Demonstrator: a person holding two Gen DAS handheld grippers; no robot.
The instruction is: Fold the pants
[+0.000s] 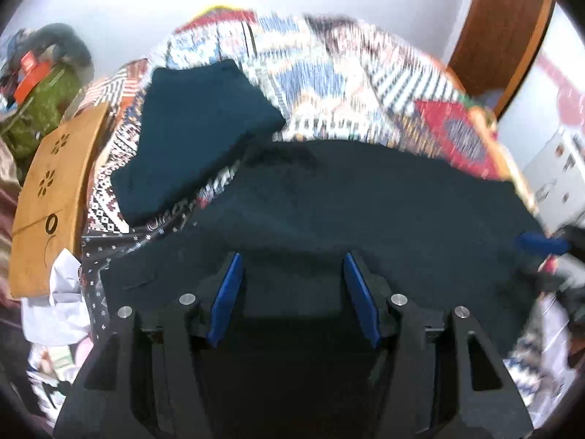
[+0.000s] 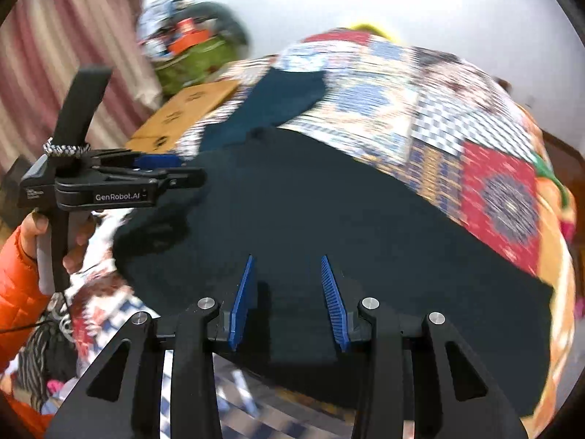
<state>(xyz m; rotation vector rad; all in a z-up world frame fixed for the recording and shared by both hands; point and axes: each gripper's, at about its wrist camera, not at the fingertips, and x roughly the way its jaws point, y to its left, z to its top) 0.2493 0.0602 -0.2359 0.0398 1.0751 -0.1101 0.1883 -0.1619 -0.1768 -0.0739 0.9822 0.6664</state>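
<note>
Dark pants (image 1: pixel 347 205) lie spread flat across the patchwork quilt (image 1: pixel 329 73), and both views are smeared with motion blur. The left gripper (image 1: pixel 292 292) hovers over the near edge of the fabric, blue pads wide apart, nothing between them. The right gripper (image 2: pixel 289 300) sits over the pants' near hem, its pads apart too, empty. A second dark folded garment (image 1: pixel 197 139) rests farther back on the quilt, its corner just touching the pants' far edge. Open quilt stretches beyond and to the right. A cardboard box (image 1: pixel 51 190) stands beside the bed on the left, with a green bag (image 2: pixel 193 62) behind it.
</note>
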